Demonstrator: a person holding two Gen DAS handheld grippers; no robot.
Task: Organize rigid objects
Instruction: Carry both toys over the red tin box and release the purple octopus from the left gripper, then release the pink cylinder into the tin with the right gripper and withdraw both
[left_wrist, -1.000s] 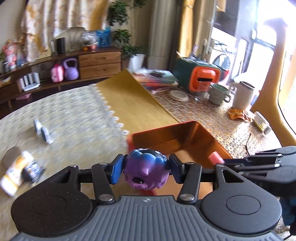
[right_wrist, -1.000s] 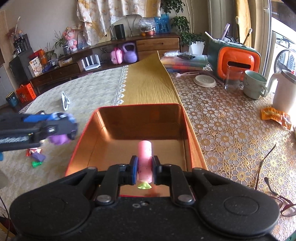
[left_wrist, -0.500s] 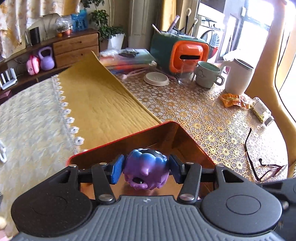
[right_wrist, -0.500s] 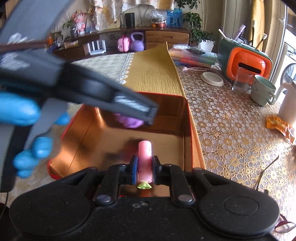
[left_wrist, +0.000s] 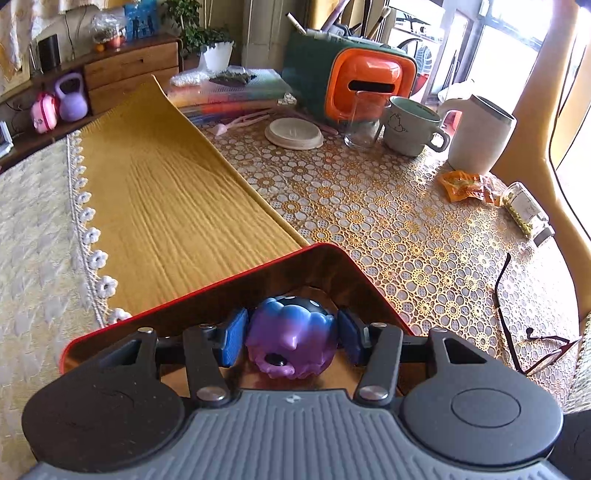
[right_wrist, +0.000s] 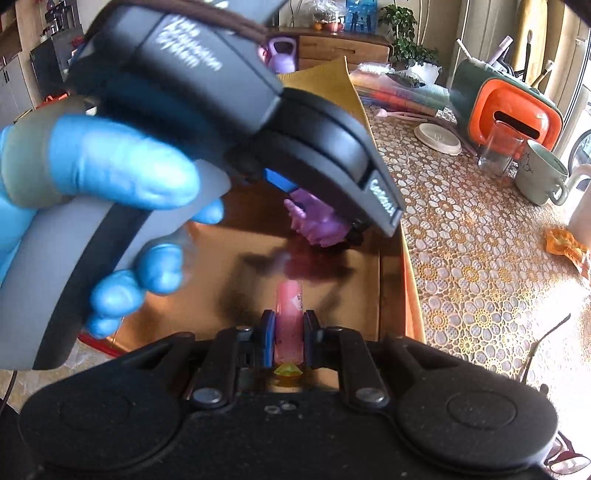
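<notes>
We see two grippers above one red tray (left_wrist: 207, 291). Our left gripper (left_wrist: 291, 334) grasps one purple toy (left_wrist: 291, 341); at 6 o'clock, our right gripper (right_wrist: 289, 338) clenches one pink tube (right_wrist: 289, 319).

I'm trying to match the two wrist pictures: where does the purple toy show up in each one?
Left wrist: purple toy low centre, clamped in the left gripper over the red-rimmed tray.
Right wrist: purple toy just above centre, poking out under the left gripper.
Shared landmark: orange-fronted case, near the upper right in both.
</notes>
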